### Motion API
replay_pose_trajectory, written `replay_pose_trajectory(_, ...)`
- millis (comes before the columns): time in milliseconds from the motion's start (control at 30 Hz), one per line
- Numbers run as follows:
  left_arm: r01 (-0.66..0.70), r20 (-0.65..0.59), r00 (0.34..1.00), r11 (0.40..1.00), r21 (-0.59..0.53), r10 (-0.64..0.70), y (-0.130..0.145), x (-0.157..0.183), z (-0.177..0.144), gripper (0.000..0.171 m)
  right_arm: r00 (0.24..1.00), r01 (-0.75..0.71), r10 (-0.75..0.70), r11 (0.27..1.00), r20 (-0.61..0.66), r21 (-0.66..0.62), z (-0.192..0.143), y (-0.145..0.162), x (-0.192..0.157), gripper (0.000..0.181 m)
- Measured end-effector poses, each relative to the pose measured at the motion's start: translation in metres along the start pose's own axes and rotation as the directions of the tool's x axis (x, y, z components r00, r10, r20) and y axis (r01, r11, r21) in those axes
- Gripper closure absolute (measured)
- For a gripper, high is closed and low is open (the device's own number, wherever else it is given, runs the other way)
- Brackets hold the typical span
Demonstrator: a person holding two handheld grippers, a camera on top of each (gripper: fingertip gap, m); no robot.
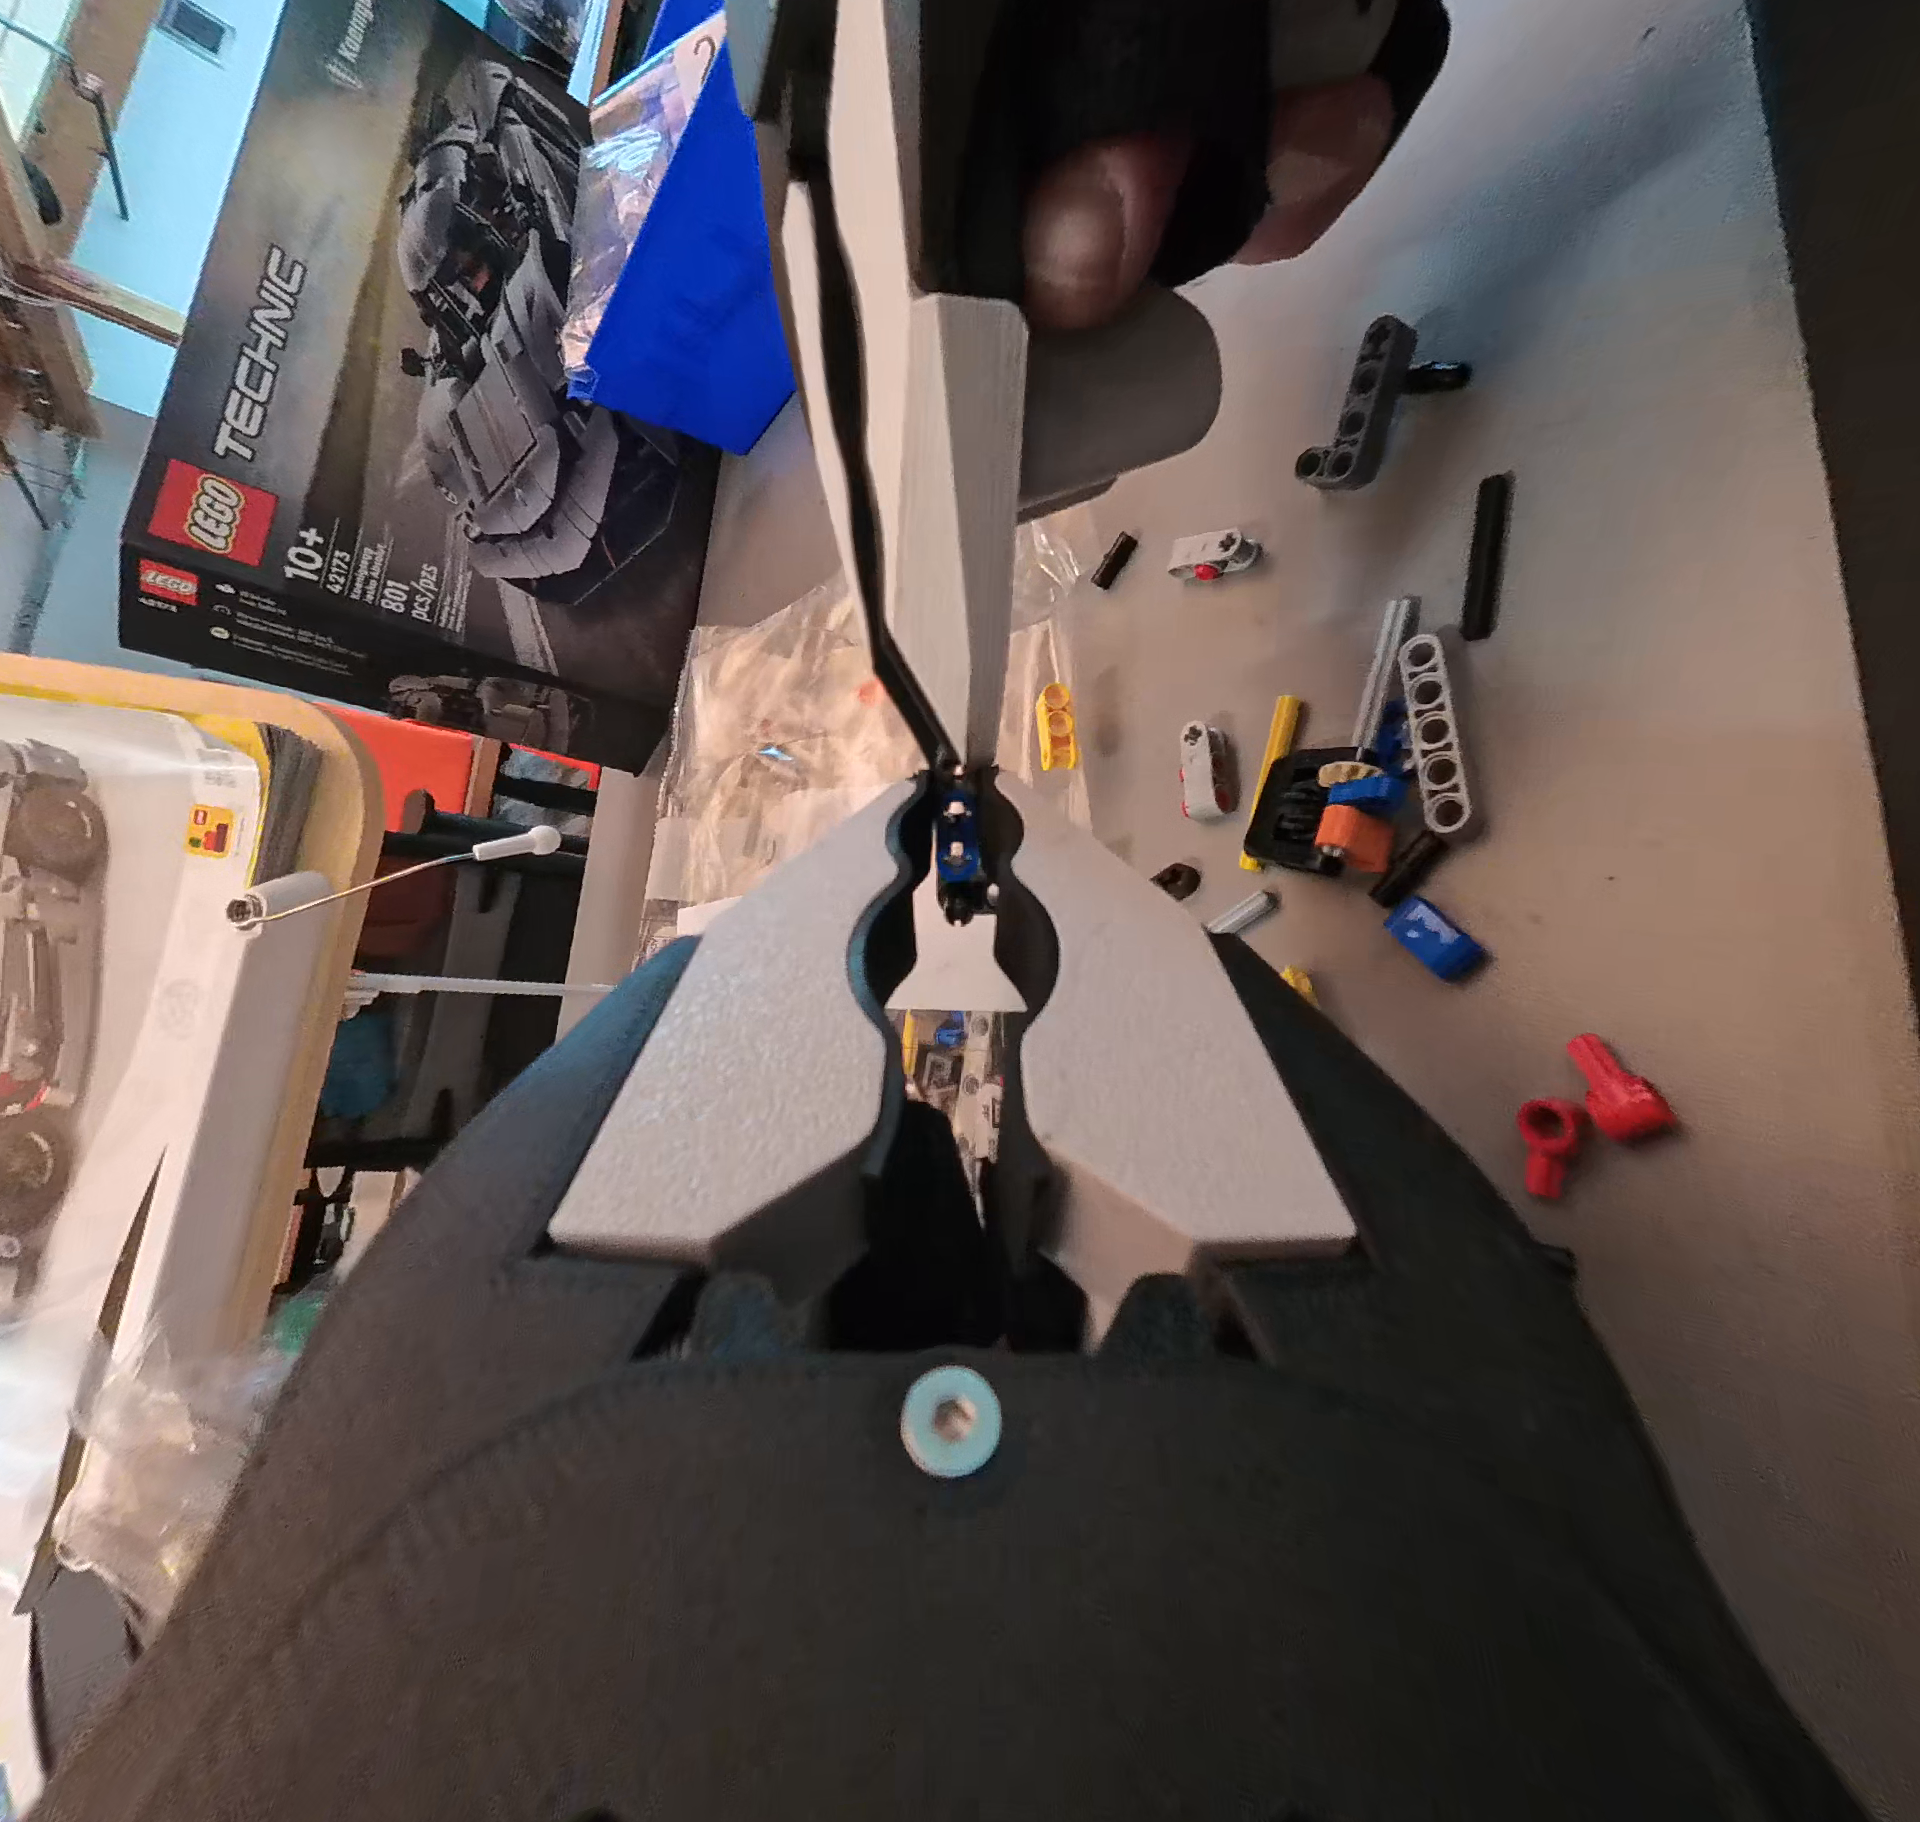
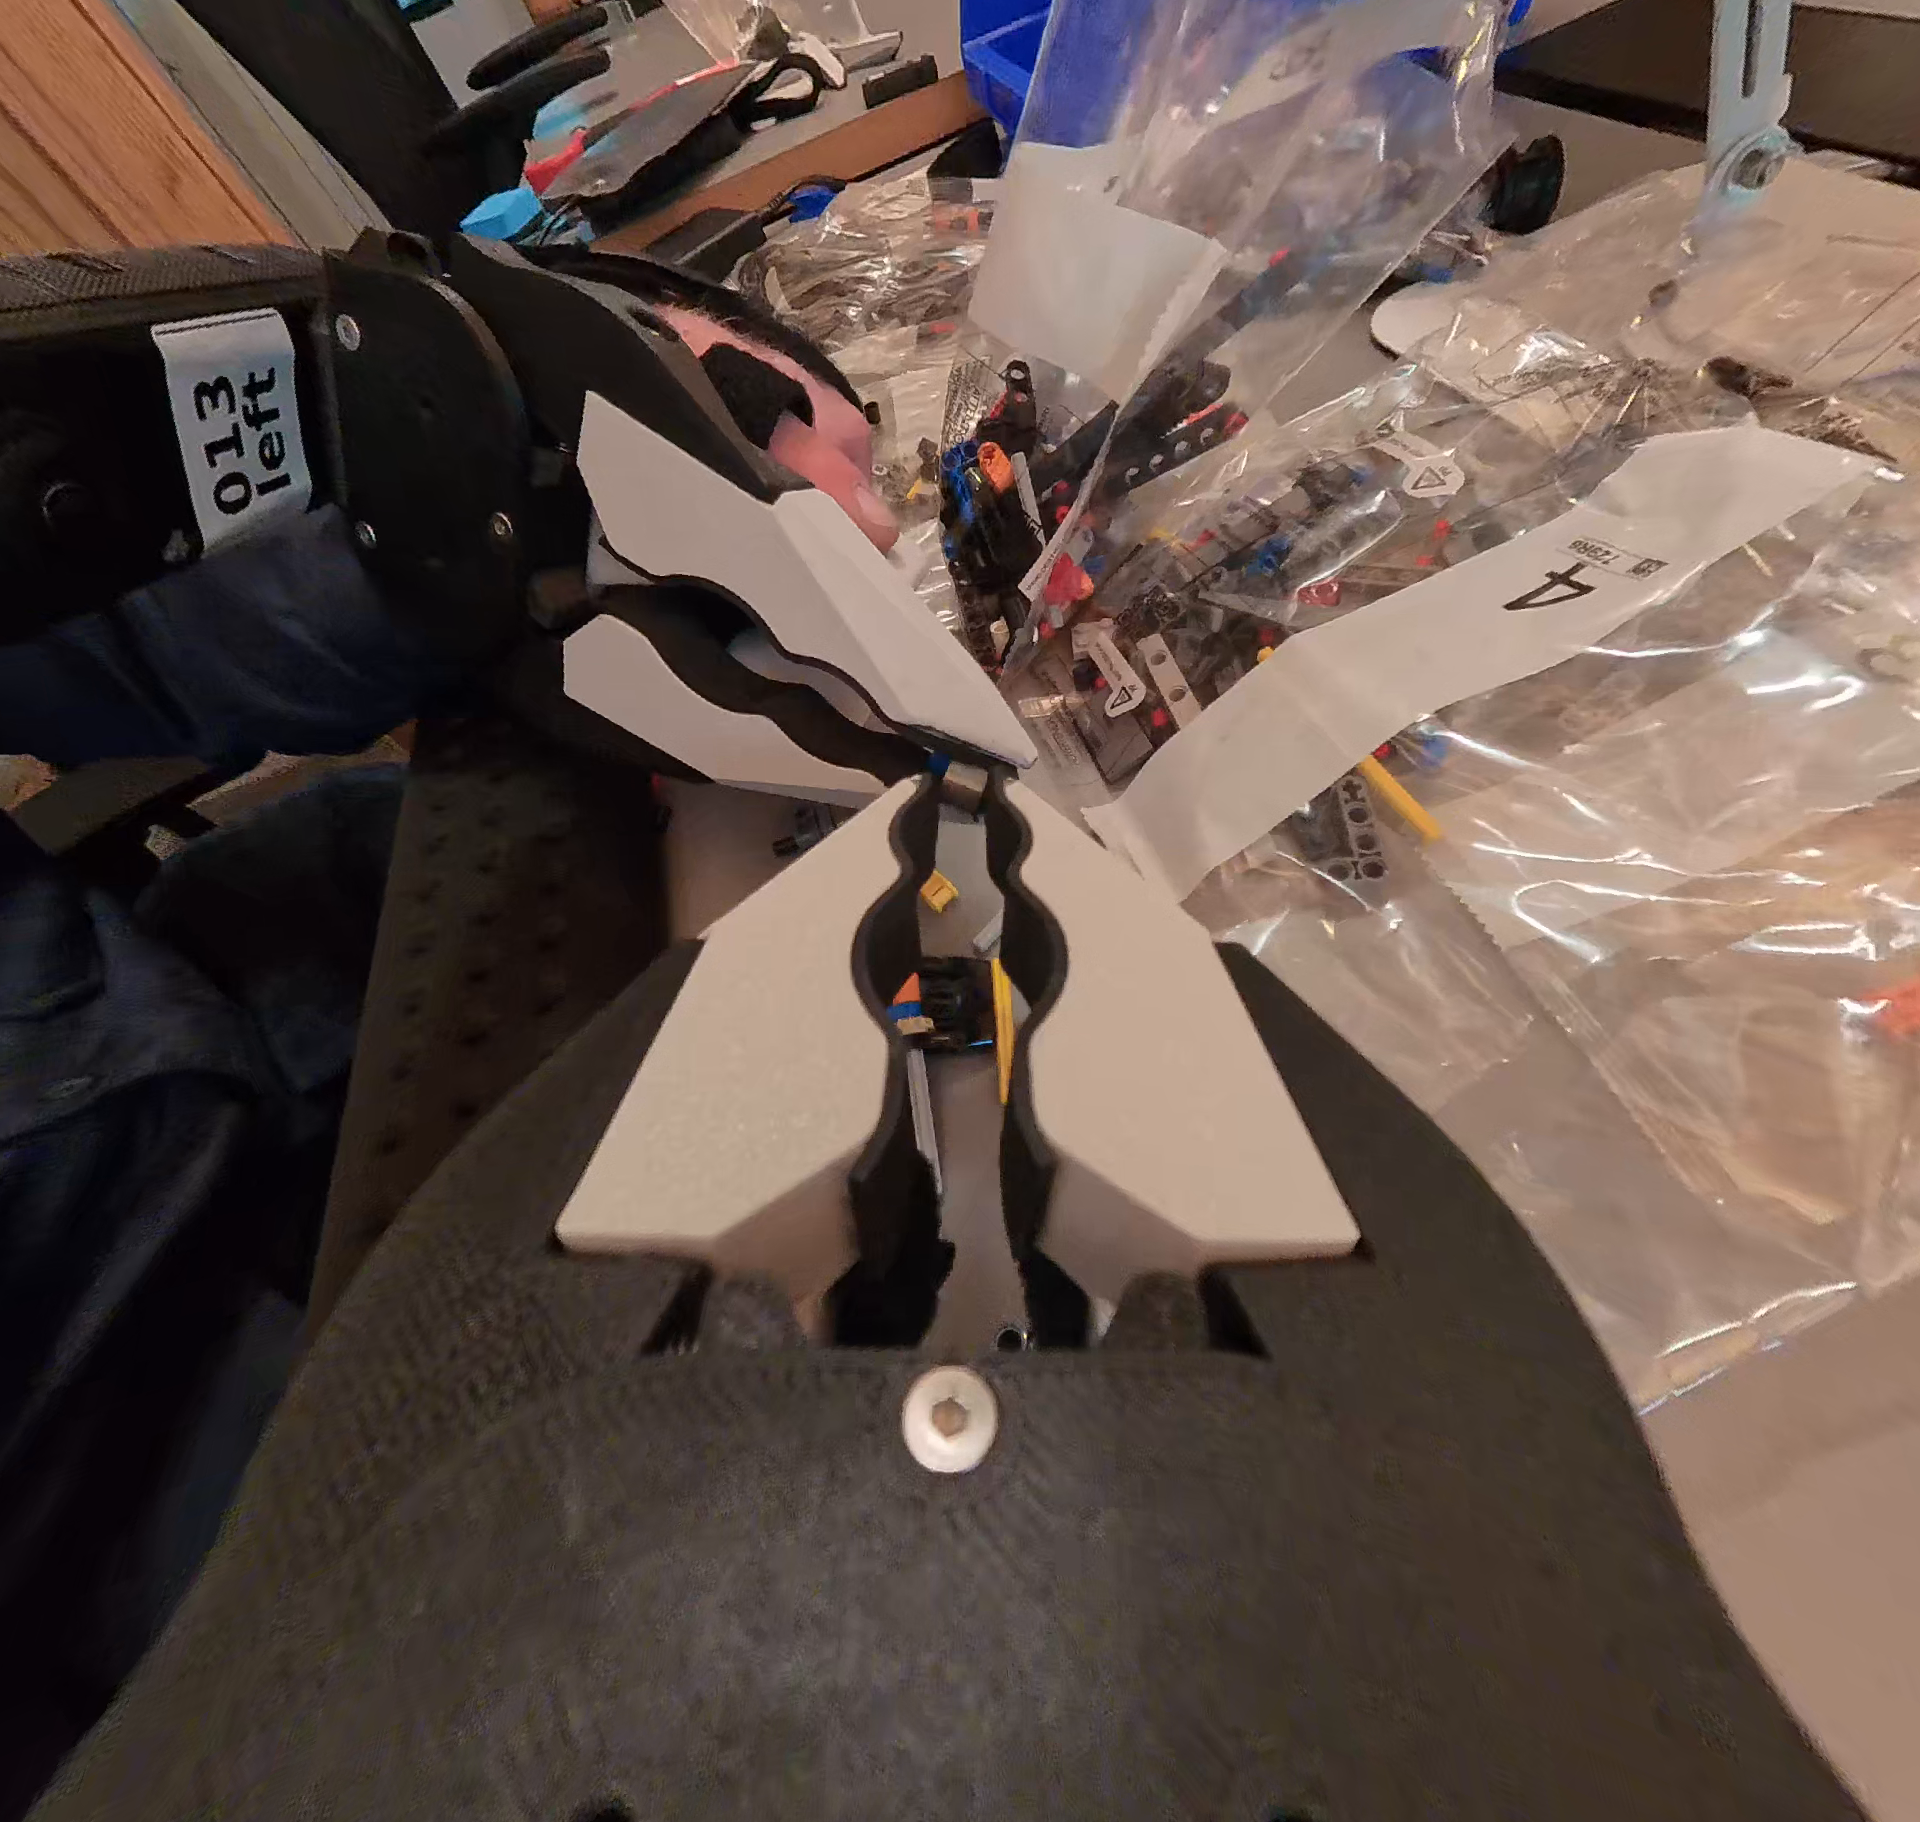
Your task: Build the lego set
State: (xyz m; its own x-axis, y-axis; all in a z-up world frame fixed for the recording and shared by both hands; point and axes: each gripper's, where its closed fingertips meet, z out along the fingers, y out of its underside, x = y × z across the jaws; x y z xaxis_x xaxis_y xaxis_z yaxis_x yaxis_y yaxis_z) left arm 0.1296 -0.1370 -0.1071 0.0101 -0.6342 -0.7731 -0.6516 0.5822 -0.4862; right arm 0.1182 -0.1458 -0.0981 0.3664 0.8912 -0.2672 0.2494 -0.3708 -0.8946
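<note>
Build is at a very early stage, judging by the layout. Left gripper (image 1: 961,837) is clamped narrow on a small blue pin piece (image 1: 958,842), held in the air above the worktop (image 1: 1662,1460). Right gripper (image 2: 961,785) is also nearly closed, pinching a small grey piece (image 2: 964,787) tip-to-tip against the left one; looks like a mating step between the two, though whether they've seated is too small to tell. Only finished-looking item is a small black-orange-blue sub-assembly (image 1: 1325,816) lying mid-worktop among loose beams, yellow axles and red connectors (image 1: 1600,1107). Most parts are in clear bags (image 2: 1351,525) toward the far side of the worktop, one numbered bag apparently unopened. Set box (image 1: 416,370) stands at the worktop's far edge beside a blue bin (image 1: 696,297). Nearly all of the set remains to assemble.
</note>
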Motion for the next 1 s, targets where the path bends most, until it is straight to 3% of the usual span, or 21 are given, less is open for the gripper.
replay_pose_trajectory(233, 0.013, -0.003, 1.0, 1.0, -0.001, -0.013, 0.002, 0.0, 0.002, 0.165, 0.997, -0.065, 0.061, 0.995, 0.045, 0.074, -0.002, -0.011, -0.002, 0.17)
replay_pose_trajectory(467, 0.015, 0.012, 1.0, 1.0, -0.001, -0.015, 0.002, -0.003, 0.001, 0.165, 0.999, -0.047, 0.047, 0.996, 0.002, 0.07, 0.0, -0.012, 0.002, 0.173)
replay_pose_trajectory(733, 0.001, 0.077, 0.997, 1.0, 0.009, -0.001, 0.0, -0.013, -0.002, 0.163, 0.997, -0.077, 0.074, 0.993, 0.039, 0.094, -0.002, -0.015, -0.002, 0.163)
replay_pose_trajectory(867, -0.001, 0.079, 0.997, 1.0, 0.01, 0.0, 0.0, -0.013, -0.002, 0.164, 0.997, -0.07, 0.068, 0.994, 0.02, 0.084, -0.002, -0.014, 0.0, 0.169)
replay_pose_trajectory(1000, 0.057, 0.056, 0.997, 0.998, 0.007, -0.058, 0.007, -0.017, -0.004, 0.163, 0.998, -0.066, 0.067, 0.994, -0.013, 0.084, -0.006, -0.013, 0.006, 0.167)
